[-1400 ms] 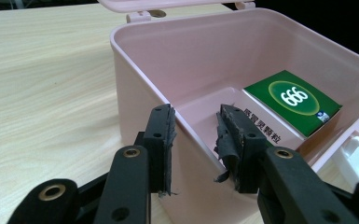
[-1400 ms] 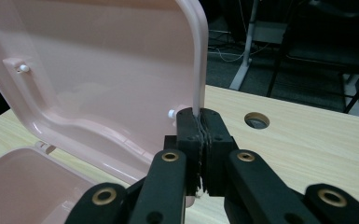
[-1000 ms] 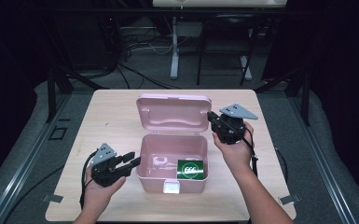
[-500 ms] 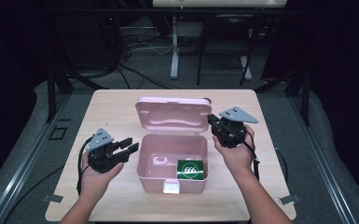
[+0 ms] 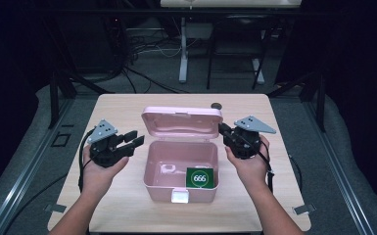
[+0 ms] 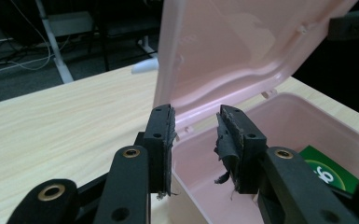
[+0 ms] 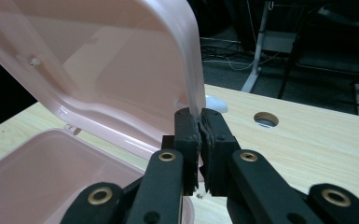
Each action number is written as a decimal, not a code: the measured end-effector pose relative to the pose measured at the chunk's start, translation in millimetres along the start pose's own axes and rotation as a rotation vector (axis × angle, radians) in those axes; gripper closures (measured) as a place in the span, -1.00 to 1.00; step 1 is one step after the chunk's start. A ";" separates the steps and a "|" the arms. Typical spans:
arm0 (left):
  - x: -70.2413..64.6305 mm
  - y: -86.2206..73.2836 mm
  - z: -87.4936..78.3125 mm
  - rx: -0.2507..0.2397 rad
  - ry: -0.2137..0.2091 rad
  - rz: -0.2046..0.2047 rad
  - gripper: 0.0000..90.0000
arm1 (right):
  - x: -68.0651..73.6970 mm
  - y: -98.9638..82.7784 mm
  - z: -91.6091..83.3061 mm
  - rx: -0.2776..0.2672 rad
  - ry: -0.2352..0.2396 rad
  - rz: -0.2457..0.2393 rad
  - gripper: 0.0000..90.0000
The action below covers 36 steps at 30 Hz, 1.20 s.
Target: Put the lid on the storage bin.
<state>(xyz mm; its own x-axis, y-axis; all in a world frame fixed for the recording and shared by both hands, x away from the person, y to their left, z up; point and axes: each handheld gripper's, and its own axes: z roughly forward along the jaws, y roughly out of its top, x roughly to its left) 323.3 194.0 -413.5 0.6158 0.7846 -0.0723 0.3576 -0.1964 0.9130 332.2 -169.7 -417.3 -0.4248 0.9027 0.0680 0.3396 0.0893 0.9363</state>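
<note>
Here we have a pink box [image 5: 181, 169] sitting in the middle of the worktop [image 5: 127, 105], with its lid [image 5: 182, 122] standing up at the back. We hold the lid up with our right gripper [image 5: 223, 130]. In the right gripper view its jaws are pressed tight on the thin side edge of the lid [image 7: 193, 88], so the lid cannot drop shut. That is why this hand stays up beside the box at the back corner.

Inside the box, at the front right, lies a green card [image 5: 199, 178] with a white circle and "666" on it. It lies flat on the bottom, easy to see from above because the lid is out of the way.

Our left gripper [image 5: 133, 138] hangs just beside the left wall of the box, not touching it. Its jaws are apart with nothing between them. In the left gripper view they point at the back left corner of the box, where the lid [image 6: 242, 51] joins it. We think this hand is free so it can reach in for the card or help with the lid.

A small round hole [image 7: 265, 120] sits in the worktop behind the box.
</note>
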 end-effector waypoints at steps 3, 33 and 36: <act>0.4 3.3 0.8 -0.007 0.004 -0.002 0.45 | 0.0 -1.5 -1.5 -0.003 0.006 0.007 0.91; -8.4 26.0 4.7 -0.041 0.031 0.031 0.79 | 1.4 -16.3 -13.5 -0.022 0.052 0.066 0.88; -8.4 26.1 4.6 -0.040 0.033 0.034 0.81 | 0.7 -17.5 -15.1 -0.019 0.059 0.073 0.85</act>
<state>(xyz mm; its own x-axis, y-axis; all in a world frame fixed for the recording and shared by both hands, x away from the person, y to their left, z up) 330.6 179.6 -390.9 0.6030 0.7972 -0.0283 0.3080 -0.1999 0.9301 313.3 -177.0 -428.4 -0.4485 0.8801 0.1557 0.3556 0.0159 0.9345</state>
